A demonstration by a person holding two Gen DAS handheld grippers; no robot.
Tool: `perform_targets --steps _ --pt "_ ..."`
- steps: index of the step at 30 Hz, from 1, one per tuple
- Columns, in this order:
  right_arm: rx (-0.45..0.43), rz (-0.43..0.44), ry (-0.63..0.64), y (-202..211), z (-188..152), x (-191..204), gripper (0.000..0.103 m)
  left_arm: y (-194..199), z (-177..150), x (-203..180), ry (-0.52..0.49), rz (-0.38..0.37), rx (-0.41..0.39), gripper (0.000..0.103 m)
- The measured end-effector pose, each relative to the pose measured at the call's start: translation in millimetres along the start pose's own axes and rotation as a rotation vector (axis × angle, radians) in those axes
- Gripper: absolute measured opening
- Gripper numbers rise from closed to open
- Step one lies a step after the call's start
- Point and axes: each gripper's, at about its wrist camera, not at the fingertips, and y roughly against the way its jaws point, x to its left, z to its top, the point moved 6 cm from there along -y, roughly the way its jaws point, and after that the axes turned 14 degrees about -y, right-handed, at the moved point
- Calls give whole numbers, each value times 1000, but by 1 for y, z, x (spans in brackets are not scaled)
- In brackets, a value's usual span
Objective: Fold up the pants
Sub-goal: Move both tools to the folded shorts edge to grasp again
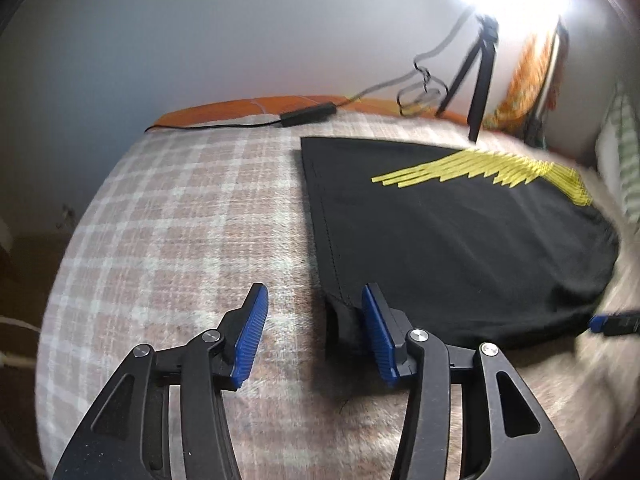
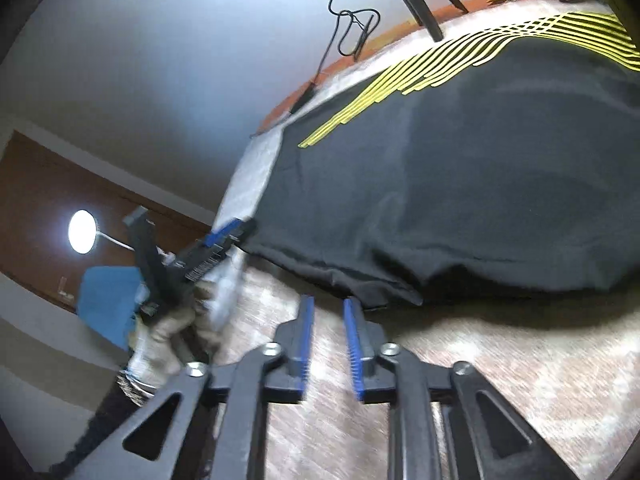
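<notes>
1. The pants (image 1: 448,240) are black with a fan of yellow stripes (image 1: 480,168), and they lie flat on a bed covered by a pink-and-white checked blanket (image 1: 168,208).
2. In the left wrist view the left gripper (image 1: 316,300) sits low over the blanket at the pants' near corner. Its blue-padded fingers (image 1: 252,332) stand apart; the near corner of the cloth lies between them, against the inner face of the right-hand pad, and the other pad is clear of it, so nothing is clamped.
3. In the right wrist view the right gripper (image 2: 328,304) is just short of the pants' near hem (image 2: 360,284). Its fingers (image 2: 306,332) have a narrow gap with only blanket showing between them, and they hold no cloth.
4. The same view shows the left gripper (image 2: 224,236) from the side at the hem's left end, with a gloved hand (image 2: 168,340) on its handle (motion blur hides the finer detail).
5. At the far edge of the bed are a black tripod (image 1: 480,76), a looped cable (image 1: 424,88) and a small black power brick (image 1: 308,114).
</notes>
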Motion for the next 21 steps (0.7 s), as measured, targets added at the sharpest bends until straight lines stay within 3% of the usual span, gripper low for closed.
perform_targets --steps 1,3,9,14,16,18,21 --pt "2 -8 -7 0 -2 -2 44 5 0 2 27 -18 -7 49" --pt "-1 -29 -21 2 -1 -8 50 11 -2 5 76 -45 -13 54" --pt "-22 47 -225 4 15 -36 54 25 -10 1 231 -164 -14 54" --pt "-17 62 -248 -4 20 -38 36 32 -14 -7 316 -237 -27 54" --pt "12 99 -243 -9 17 -31 22 32 -15 -7 367 -260 -30 54" --pt "17 95 -214 -11 15 -23 17 32 -17 -5 427 -288 -34 54" --pt "17 43 -181 -14 15 -21 19 28 -21 -1 513 -311 -29 54"
